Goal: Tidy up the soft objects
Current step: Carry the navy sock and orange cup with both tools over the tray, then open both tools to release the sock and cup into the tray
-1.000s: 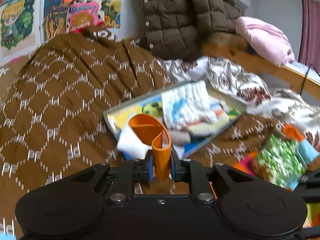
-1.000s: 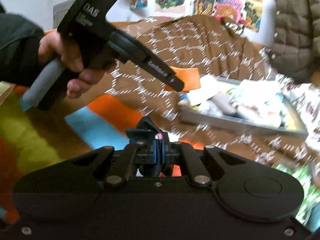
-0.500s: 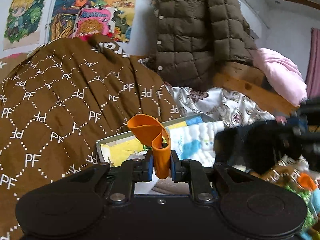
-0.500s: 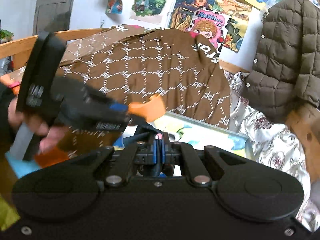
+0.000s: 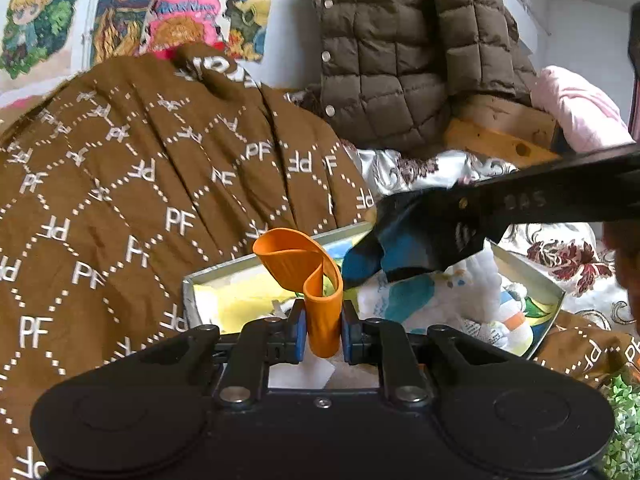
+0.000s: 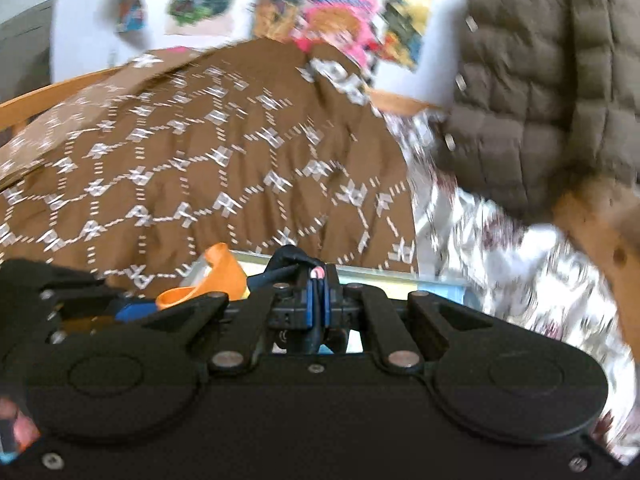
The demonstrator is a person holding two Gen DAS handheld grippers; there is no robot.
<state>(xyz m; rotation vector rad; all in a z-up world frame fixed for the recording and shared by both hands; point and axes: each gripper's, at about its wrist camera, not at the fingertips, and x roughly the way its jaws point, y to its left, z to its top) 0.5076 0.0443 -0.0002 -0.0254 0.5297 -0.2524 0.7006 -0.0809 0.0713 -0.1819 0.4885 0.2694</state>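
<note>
My left gripper [image 5: 322,320] is shut on a curled orange rubbery band [image 5: 304,272], held upright just in front of a shallow metal tray [image 5: 192,280]. The tray holds a white patterned cloth [image 5: 452,296] and other soft pieces over a colourful lining. My right gripper [image 5: 436,240] reaches in from the right above the tray, shut on a dark blue and black soft piece [image 5: 368,260]. In the blurred right wrist view, the right gripper [image 6: 319,280] pinches that dark piece [image 6: 288,262], and the orange band [image 6: 220,276] shows close on its left.
A brown quilt with white lettering [image 5: 140,200] rises behind and left of the tray. A brown puffer jacket [image 5: 400,60] hangs behind, above a wooden bed rail [image 5: 492,140] with a pink cloth [image 5: 576,108]. A silvery floral sheet [image 5: 560,256] lies right; a green patterned item [image 5: 624,400] lies lower right.
The left gripper has carried the orange band closer to the tray. The right gripper has swung across and up with its dark piece and now hangs over the tray from the right.
</note>
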